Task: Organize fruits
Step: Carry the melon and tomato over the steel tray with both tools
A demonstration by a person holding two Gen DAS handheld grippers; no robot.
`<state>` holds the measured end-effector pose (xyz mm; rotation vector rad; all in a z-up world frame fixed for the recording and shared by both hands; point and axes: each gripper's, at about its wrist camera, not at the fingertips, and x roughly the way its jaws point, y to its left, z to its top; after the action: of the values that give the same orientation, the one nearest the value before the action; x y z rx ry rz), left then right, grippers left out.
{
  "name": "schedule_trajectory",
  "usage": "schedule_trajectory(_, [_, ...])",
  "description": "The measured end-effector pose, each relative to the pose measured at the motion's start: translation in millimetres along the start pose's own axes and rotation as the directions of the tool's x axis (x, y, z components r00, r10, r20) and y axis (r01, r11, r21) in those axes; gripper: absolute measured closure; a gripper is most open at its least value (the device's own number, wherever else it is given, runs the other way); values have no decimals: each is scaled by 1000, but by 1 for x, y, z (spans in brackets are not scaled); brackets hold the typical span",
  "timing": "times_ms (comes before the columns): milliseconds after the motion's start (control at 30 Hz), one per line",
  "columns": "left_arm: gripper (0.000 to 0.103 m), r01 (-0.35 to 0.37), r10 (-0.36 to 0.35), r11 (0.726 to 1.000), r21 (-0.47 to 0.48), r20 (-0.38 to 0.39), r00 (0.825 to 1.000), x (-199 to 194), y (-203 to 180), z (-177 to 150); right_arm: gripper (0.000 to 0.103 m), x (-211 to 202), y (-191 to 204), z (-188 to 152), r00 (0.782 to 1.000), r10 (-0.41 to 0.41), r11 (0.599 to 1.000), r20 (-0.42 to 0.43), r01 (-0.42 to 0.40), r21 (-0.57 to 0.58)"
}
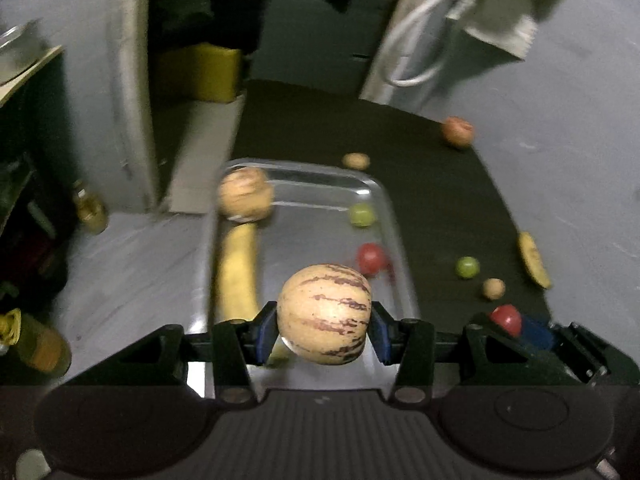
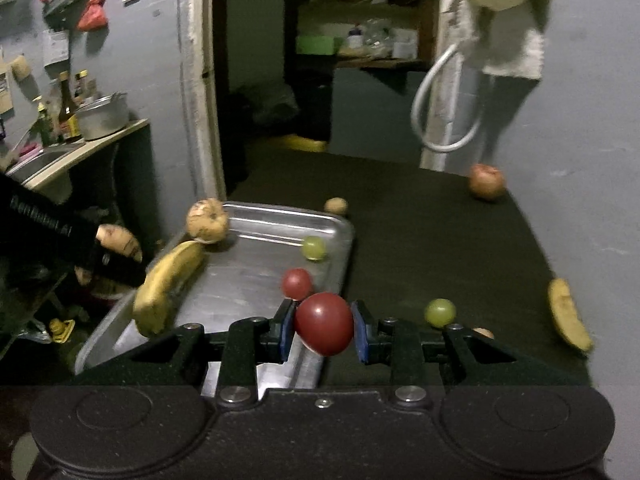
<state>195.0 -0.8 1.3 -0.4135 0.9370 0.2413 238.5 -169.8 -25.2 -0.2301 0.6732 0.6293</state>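
Note:
My left gripper (image 1: 324,326) is shut on a cream melon with purple stripes (image 1: 324,314), held above the near end of a metal tray (image 1: 394,216). The tray holds a second striped melon (image 1: 245,194), a banana (image 1: 237,270), a green grape (image 1: 362,215) and a red tomato (image 1: 371,259). My right gripper (image 2: 323,330) is shut on a red tomato (image 2: 324,323) over the tray's near right edge (image 2: 348,236). In the right wrist view the left gripper with its melon (image 2: 119,241) shows at the left.
On the dark mat (image 2: 420,240) right of the tray lie a green grape (image 2: 440,312), a banana (image 2: 568,316), a reddish fruit (image 2: 486,181) by the wall and a small brown fruit (image 2: 336,205). A counter with a pot (image 2: 102,116) and bottles stands at the left.

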Motion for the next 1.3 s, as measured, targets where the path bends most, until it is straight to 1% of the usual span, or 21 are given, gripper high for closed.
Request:
schedule_trajectory(100, [52,-30,30,998,-48,-15,999,0,22,-6,71,13,10,3,999,27,1000,-33,-26,4])
schedule_trajectory(200, [52,-47,45,995,-84,-34,998,4,39,-13,71,27,21,3,997,36,999,-67,-37,-14])
schedule_trajectory(400, [52,-53,42,991,-125,-90,995,18,59,-27,71,42,36,-5,991,50,998,-121,-55,-36])
schedule_trajectory(600, [52,-50,33,991,-124,-138,990,29,66,-36,71,47,44,-13,985,45,998,-166,-52,-42])
schedule_trajectory(667, [52,-53,38,993,-110,-135,990,31,66,-36,71,47,46,-15,984,44,998,-174,-52,-41])
schedule_trajectory(933, [52,-30,21,998,-61,-141,990,34,61,-32,71,46,51,-20,980,38,998,-194,-46,-40])
schedule_trajectory(1300, [52,-6,4,1000,-15,-153,988,36,55,-31,71,41,52,-25,977,24,998,-212,-35,-48])
